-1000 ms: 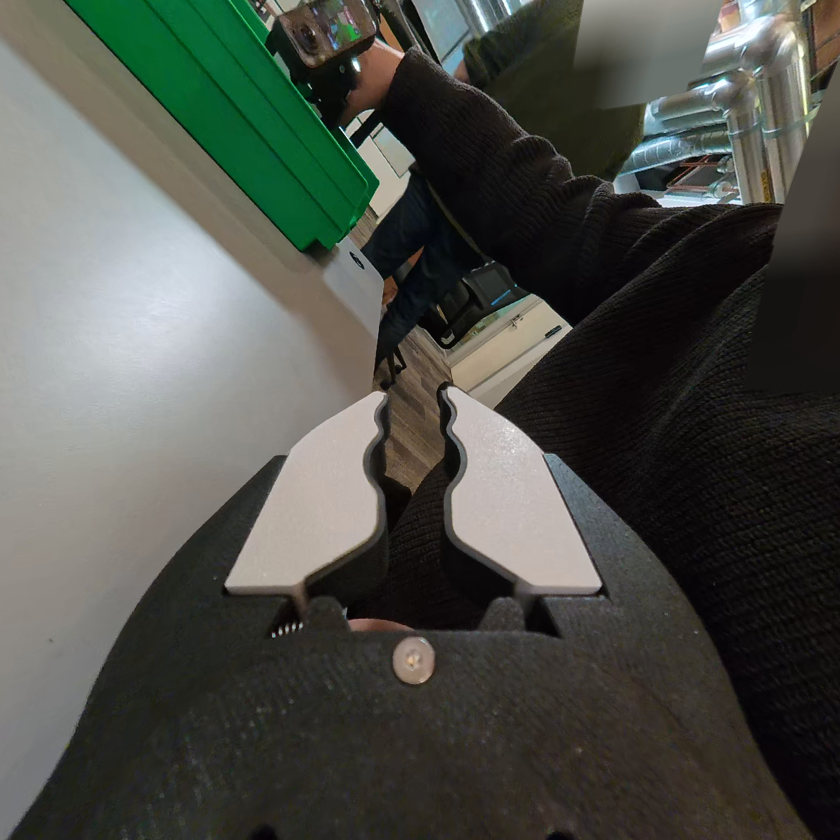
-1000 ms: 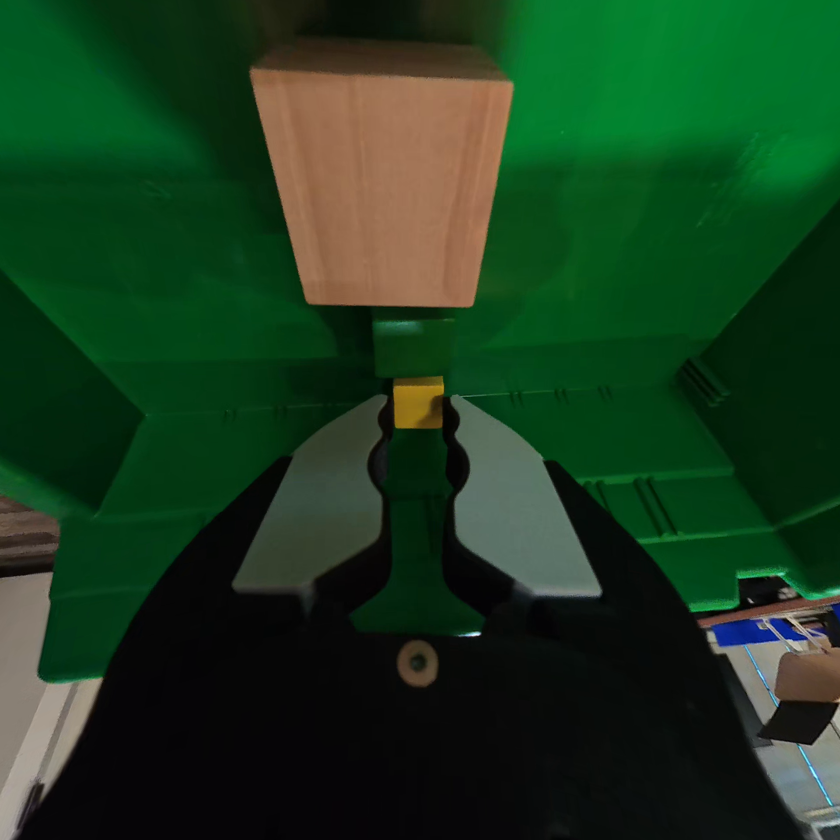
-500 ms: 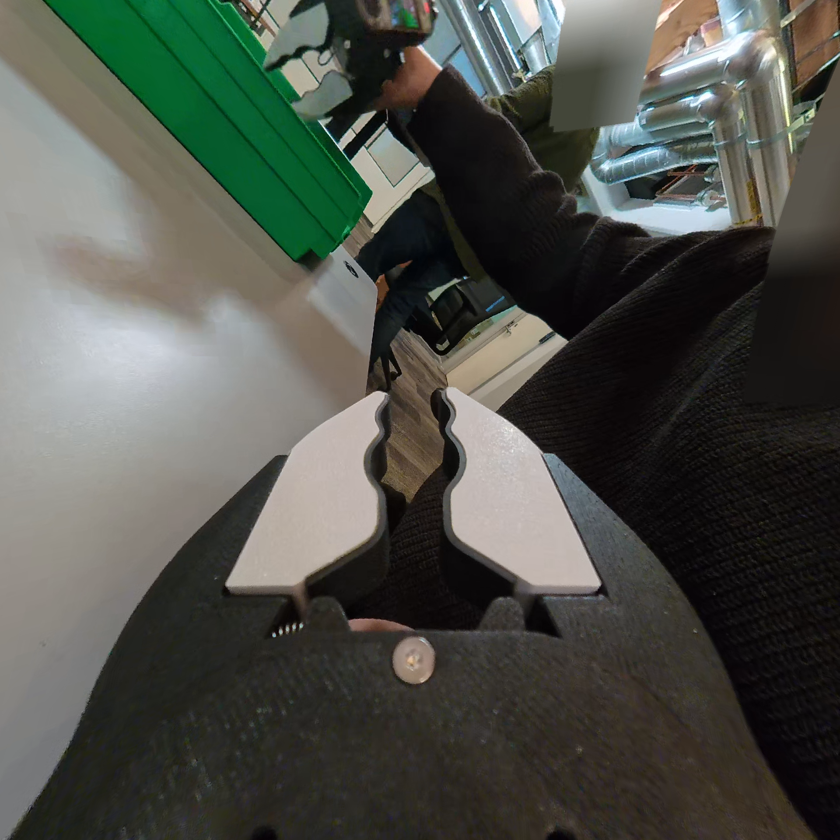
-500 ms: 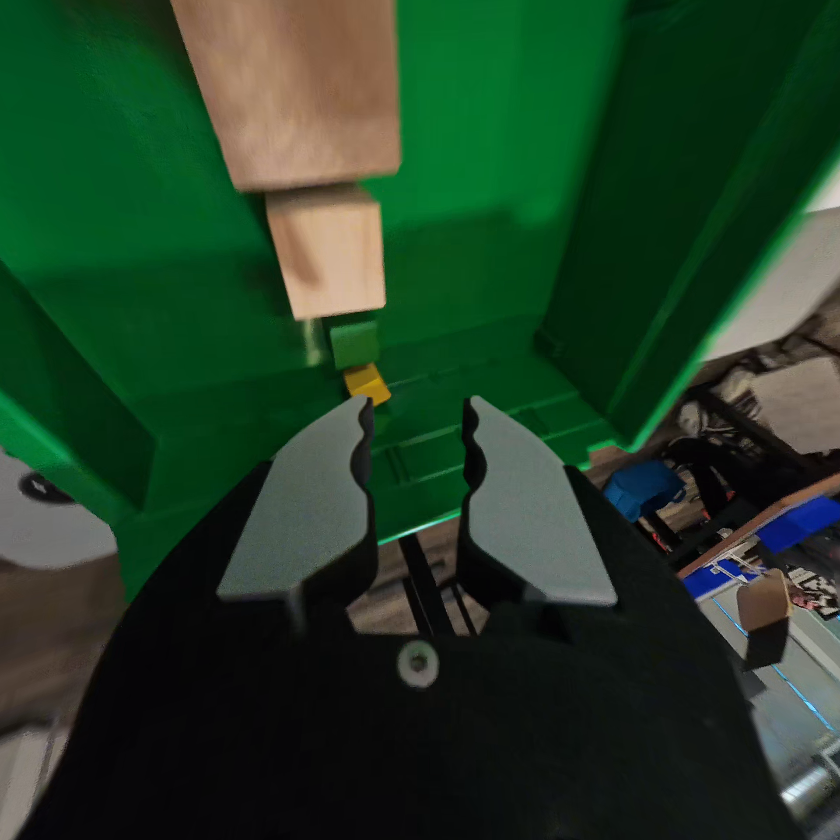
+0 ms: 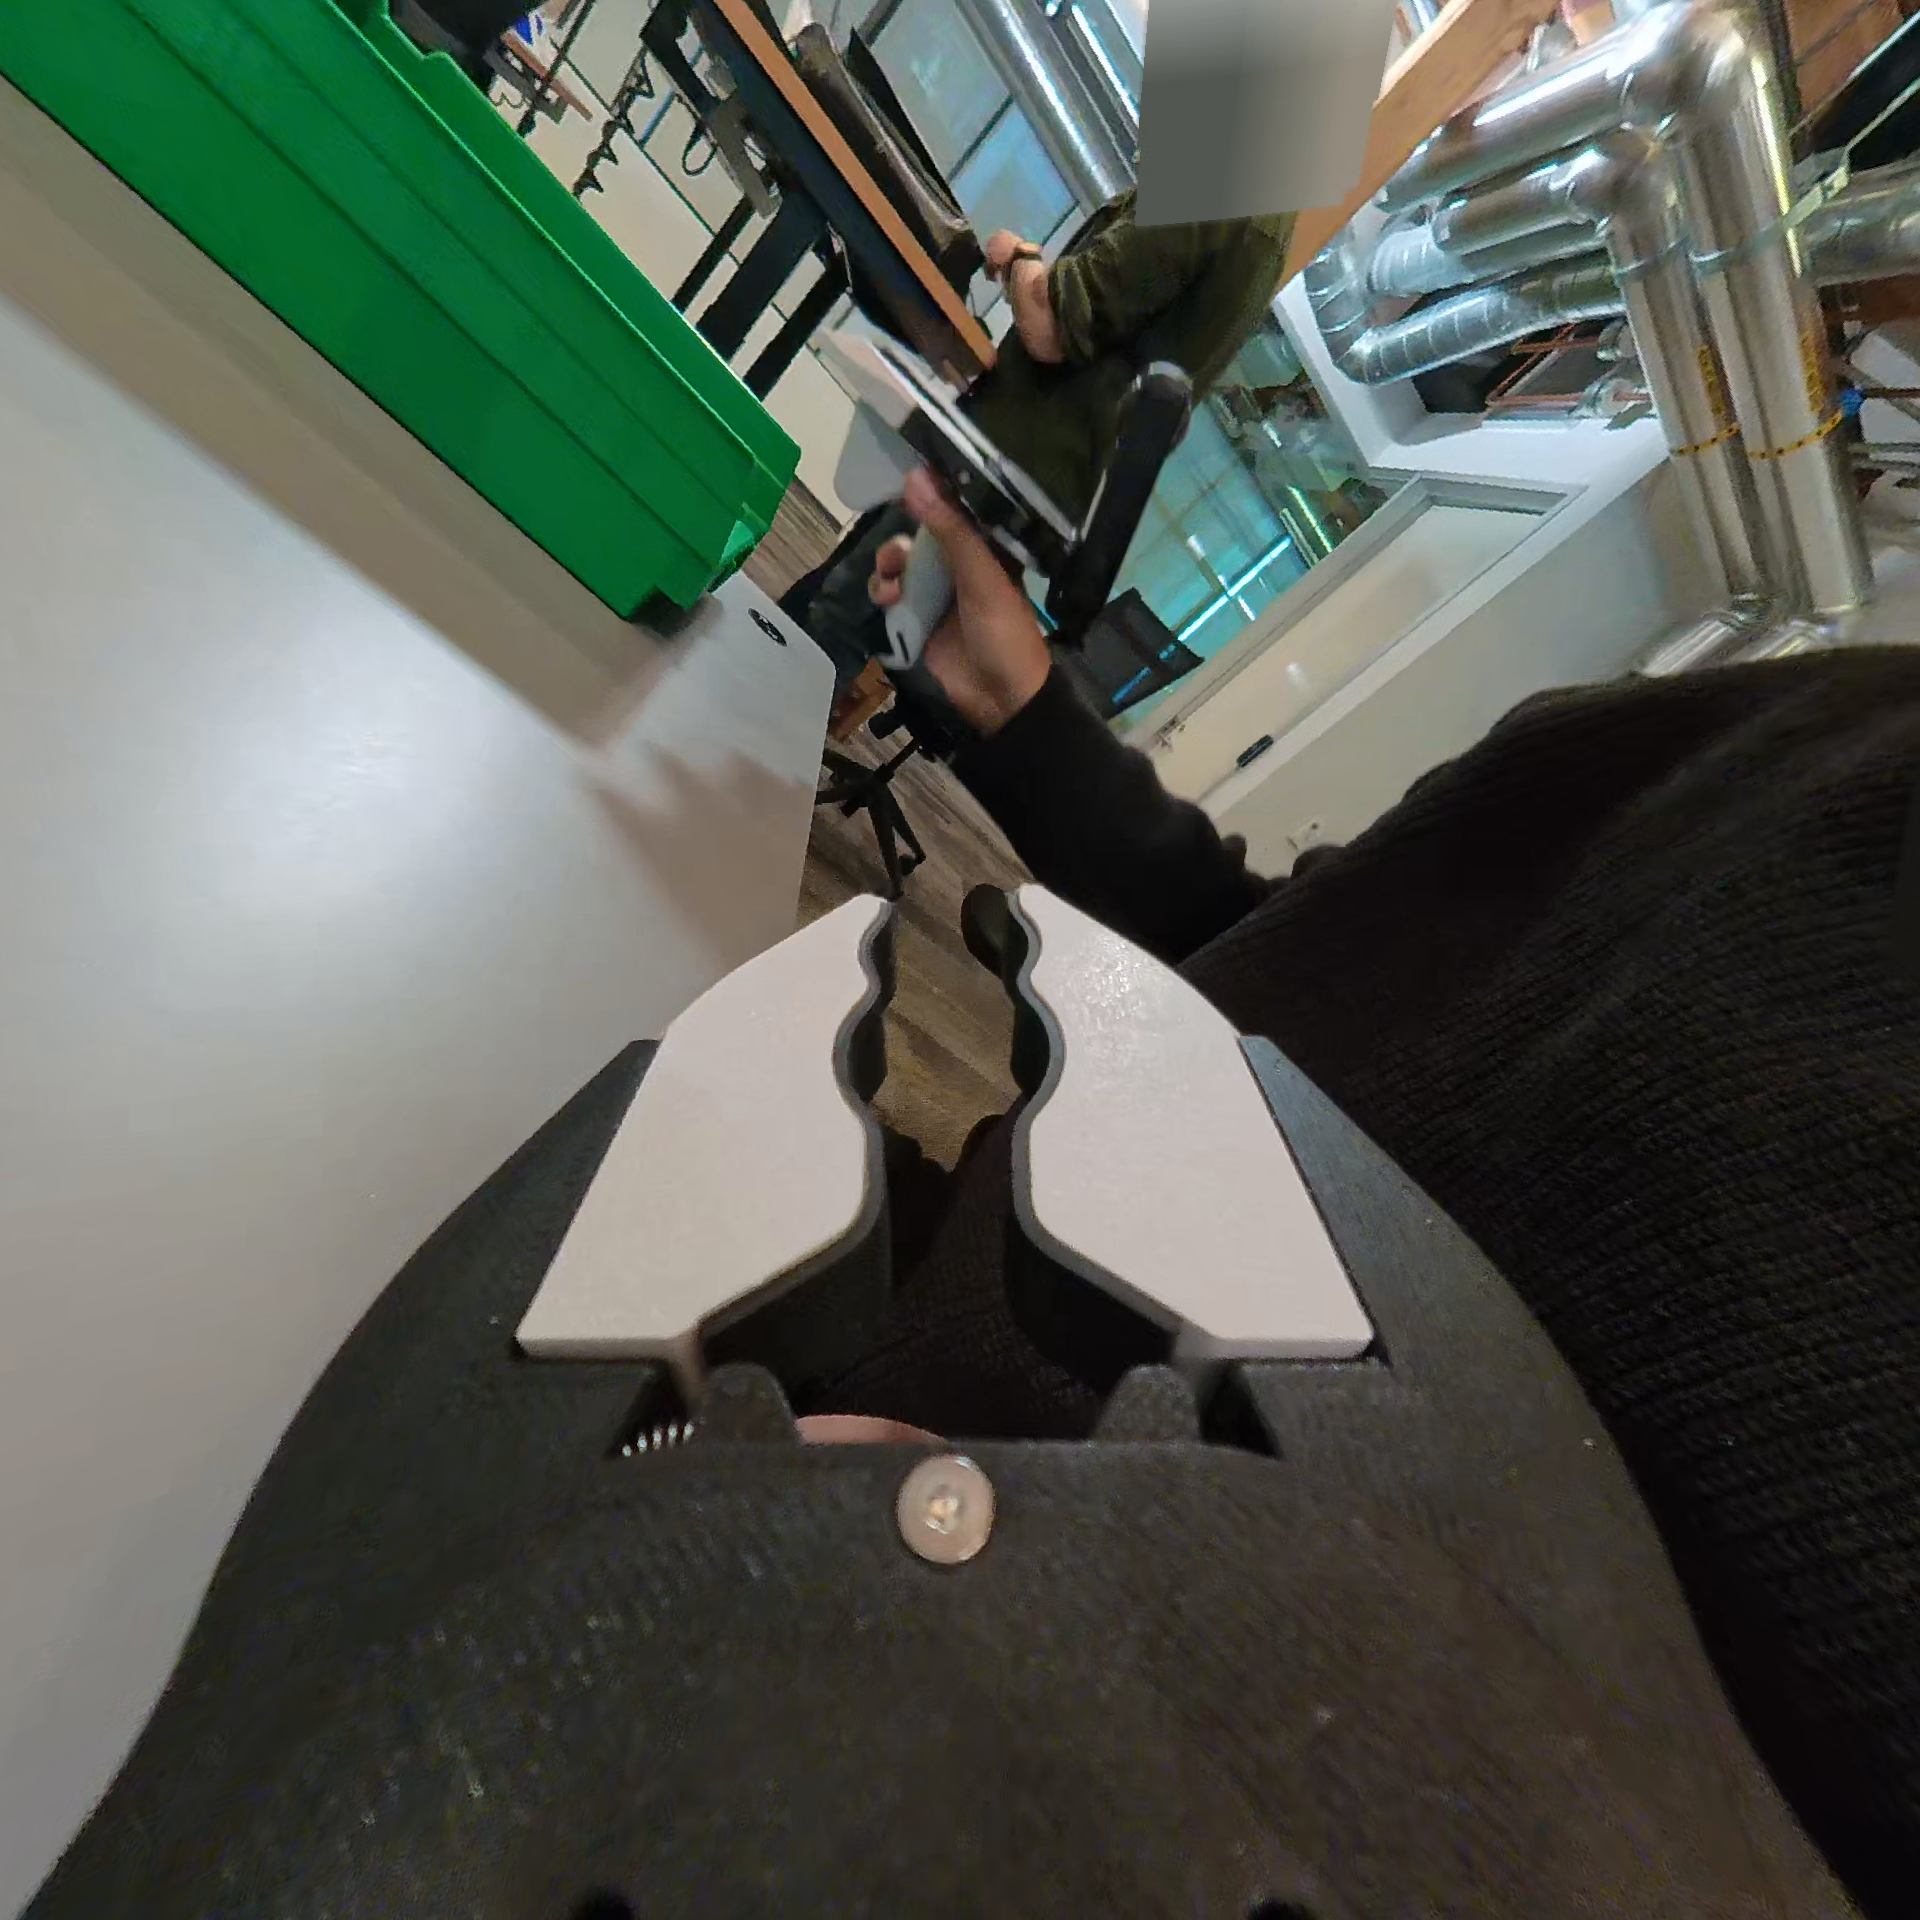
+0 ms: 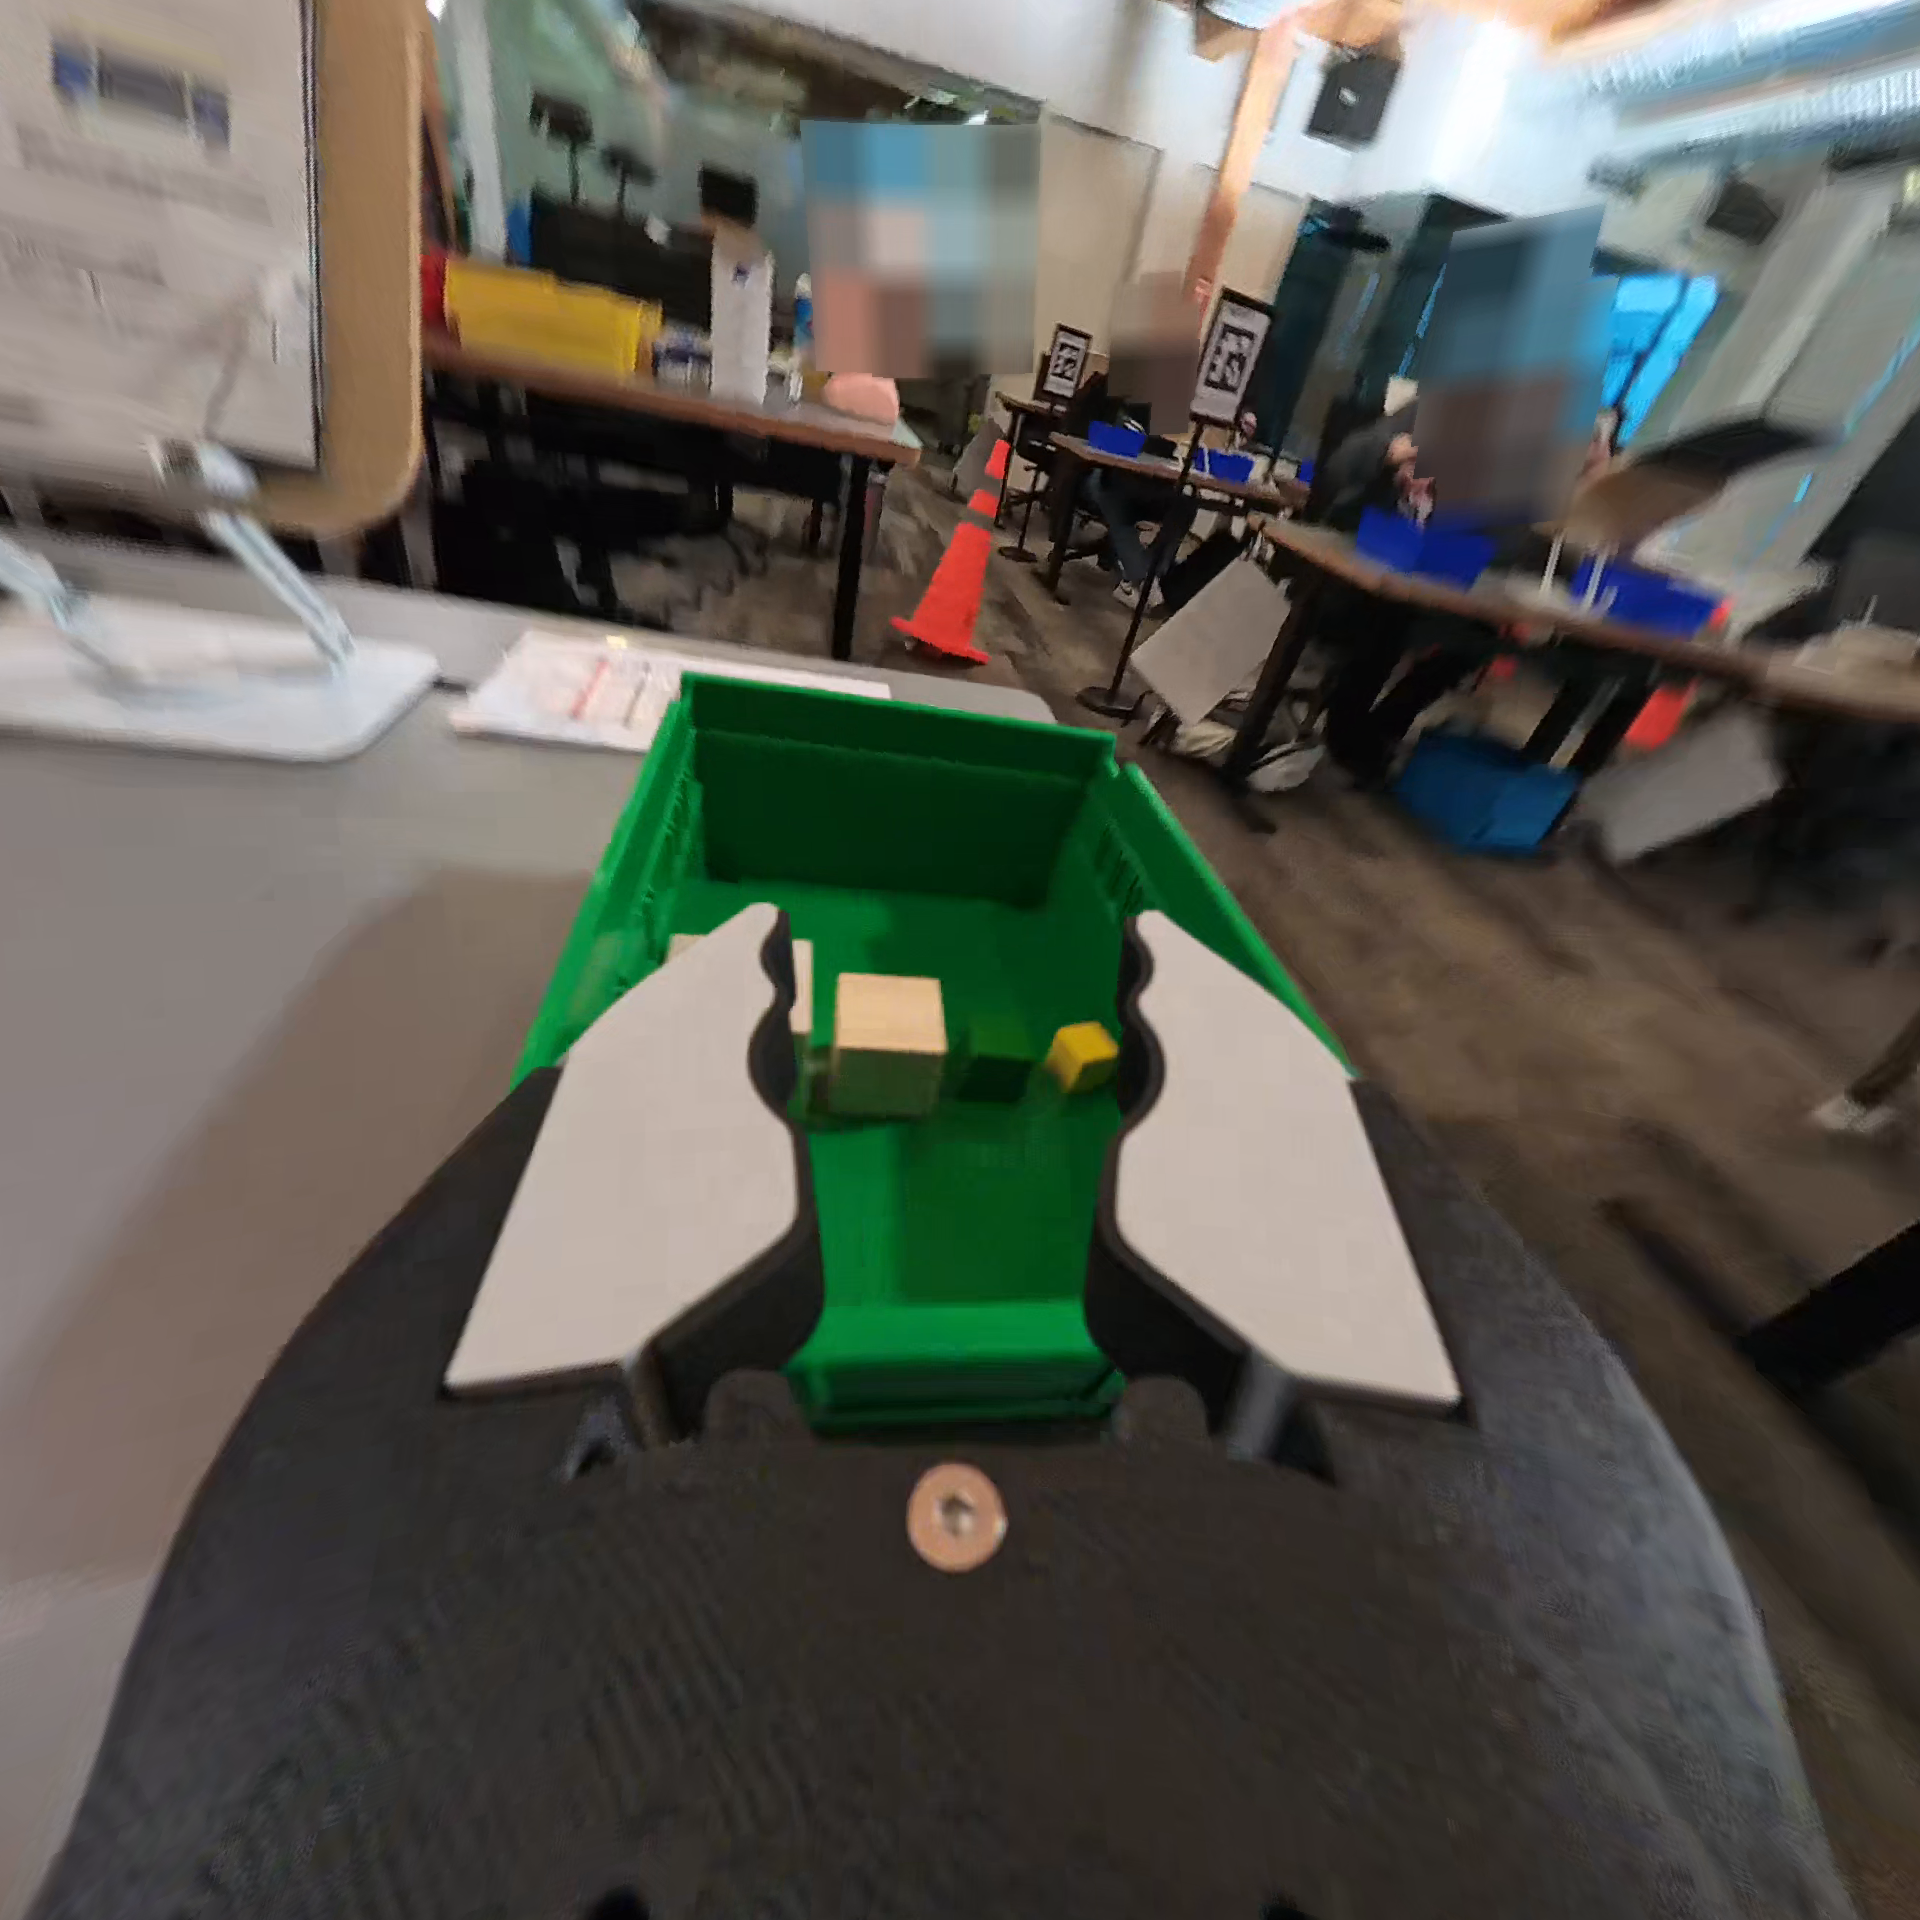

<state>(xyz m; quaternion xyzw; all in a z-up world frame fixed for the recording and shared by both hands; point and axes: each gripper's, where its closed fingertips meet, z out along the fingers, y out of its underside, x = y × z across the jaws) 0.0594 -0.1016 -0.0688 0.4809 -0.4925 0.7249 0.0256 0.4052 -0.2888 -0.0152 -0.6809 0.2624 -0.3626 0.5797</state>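
My right gripper (image 6: 951, 925) is wide open and empty, held over the near end of a green bin (image 6: 904, 1320). On the bin floor lie a pale wooden cube (image 6: 888, 1055), a small green cube (image 6: 992, 1075) and a small yellow cube (image 6: 1081, 1055). Another wooden block (image 6: 800, 987) is partly hidden behind my left finger. My left gripper (image 5: 948, 909) holds nothing, its fingers a little apart, beside the grey table (image 5: 260, 935) and against a black sleeve (image 5: 1558, 1039). The green bin (image 5: 416, 312) shows far off in that view, with the hand (image 5: 966, 634) that holds the other gripper.
A white monitor stand (image 6: 208, 675) and papers (image 6: 623, 686) lie on the table behind the bin. The table edge runs just right of the bin. An orange cone (image 6: 951, 582), other tables with blue bins (image 6: 1434, 551) and seated people are farther back.
My right gripper let go of the yellow cube, opened wide and drew back out of the bin. The yellow cube now lies on the bin floor. My left gripper has hardly moved.
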